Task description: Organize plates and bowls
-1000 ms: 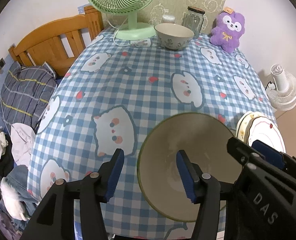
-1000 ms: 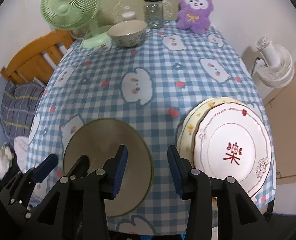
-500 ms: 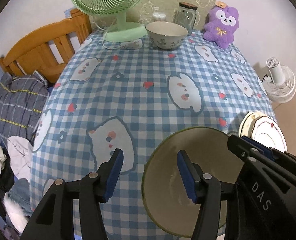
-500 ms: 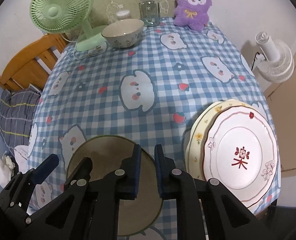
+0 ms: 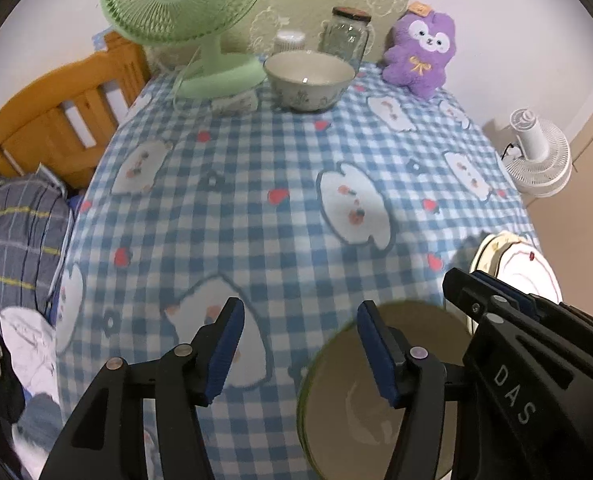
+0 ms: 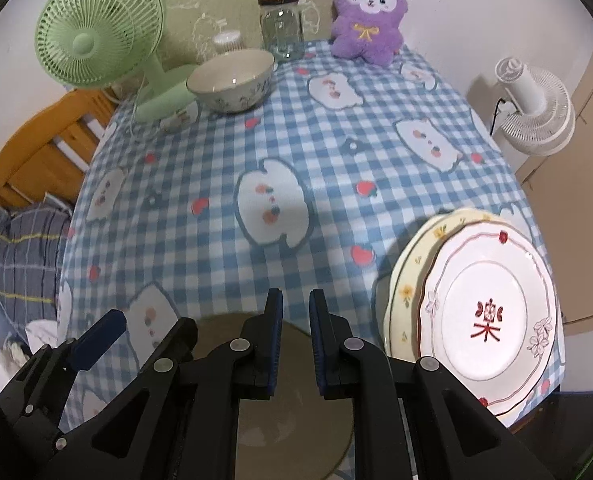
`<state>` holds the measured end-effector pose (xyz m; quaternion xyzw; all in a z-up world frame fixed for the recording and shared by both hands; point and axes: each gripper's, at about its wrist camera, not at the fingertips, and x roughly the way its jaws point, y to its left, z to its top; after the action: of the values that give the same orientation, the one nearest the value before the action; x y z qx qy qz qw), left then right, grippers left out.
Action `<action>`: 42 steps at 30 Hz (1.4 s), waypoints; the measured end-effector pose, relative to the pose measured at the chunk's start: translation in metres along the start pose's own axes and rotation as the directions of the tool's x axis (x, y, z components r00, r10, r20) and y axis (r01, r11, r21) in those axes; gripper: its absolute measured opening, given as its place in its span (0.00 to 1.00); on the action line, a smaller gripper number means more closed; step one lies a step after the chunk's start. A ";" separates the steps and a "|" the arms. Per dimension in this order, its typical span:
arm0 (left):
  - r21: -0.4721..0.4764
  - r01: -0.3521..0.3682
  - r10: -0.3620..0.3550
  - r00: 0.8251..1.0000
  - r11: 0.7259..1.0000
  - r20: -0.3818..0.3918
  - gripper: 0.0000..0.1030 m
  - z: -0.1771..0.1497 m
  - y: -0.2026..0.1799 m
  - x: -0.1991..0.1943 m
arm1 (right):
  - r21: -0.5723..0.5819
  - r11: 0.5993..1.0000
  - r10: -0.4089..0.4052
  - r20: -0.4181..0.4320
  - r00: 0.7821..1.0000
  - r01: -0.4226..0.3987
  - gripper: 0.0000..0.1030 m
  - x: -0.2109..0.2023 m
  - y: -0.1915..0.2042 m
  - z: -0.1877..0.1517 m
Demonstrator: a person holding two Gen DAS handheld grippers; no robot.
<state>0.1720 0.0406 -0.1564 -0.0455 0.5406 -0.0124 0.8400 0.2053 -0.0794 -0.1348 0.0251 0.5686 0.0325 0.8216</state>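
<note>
Right tongs (image 6: pixel 295 312) have narrowed above the beige bowl's (image 6: pixel 296 412) rim.

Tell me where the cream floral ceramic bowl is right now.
The cream floral ceramic bowl sits at the table's far end in both views, between the green fan's base and the glass jar.

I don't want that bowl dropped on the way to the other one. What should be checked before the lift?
1. Right gripper shut on the rim of the green-rimmed bowl: ok.
2. Left gripper open, pads not pressing the bowl: ok.
3. Grip firm enough for a one-handed lift: cannot tell.
4. Patterned bowl upright and empty: ok.
5. Tablecloth bare between the two bowls: ok.
6. Stacked plates apart from the gripped bowl: ok.
</note>
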 end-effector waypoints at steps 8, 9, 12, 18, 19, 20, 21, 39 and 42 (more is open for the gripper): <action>0.017 0.007 -0.008 0.999 1.000 0.038 0.59 0.029 0.001 -0.006 | 0.016 1.000 0.001 0.046 0.999 -0.002 0.20 -0.010 0.008 0.027; 0.018 0.004 -0.005 0.999 1.000 0.043 0.59 0.033 0.000 -0.007 | 0.019 1.000 -0.004 0.051 0.999 0.003 0.21 -0.011 0.008 0.031; 0.015 -0.001 0.000 0.999 1.000 0.053 0.59 0.044 -0.001 -0.006 | 0.013 1.000 -0.002 0.050 0.999 0.002 0.25 -0.010 0.007 0.042; -0.004 -0.041 0.041 0.995 0.999 0.089 0.63 0.067 -0.004 -0.002 | -0.024 1.000 0.008 0.091 0.996 -0.006 0.38 -0.008 0.004 0.067; -0.013 -0.044 0.045 0.995 0.999 0.085 0.65 0.071 -0.004 0.001 | -0.034 0.999 0.012 0.091 0.996 -0.009 0.38 -0.005 0.002 0.074; -0.023 -0.041 0.043 0.996 0.999 0.082 0.66 0.075 -0.004 0.003 | -0.038 0.999 0.016 0.091 0.996 -0.012 0.38 -0.004 0.001 0.077; -0.032 -0.041 0.044 0.996 0.999 0.082 0.68 0.079 -0.003 0.005 | -0.048 0.999 0.021 0.096 0.995 -0.017 0.39 -0.003 0.001 0.083; -0.076 -0.122 0.132 0.980 0.990 0.146 0.87 0.154 0.003 0.039 | -0.252 0.963 0.154 0.205 0.967 -0.100 0.76 0.024 0.015 0.169; -0.067 -0.152 0.162 0.971 0.986 0.175 0.91 0.168 0.001 0.043 | -0.265 0.960 0.156 0.222 0.962 -0.095 0.77 0.028 0.018 0.182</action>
<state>0.3421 0.0493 -0.1266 -0.0257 0.4645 0.0724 0.8822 0.3852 -0.0604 -0.0952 -0.0394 0.4531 0.1535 0.8773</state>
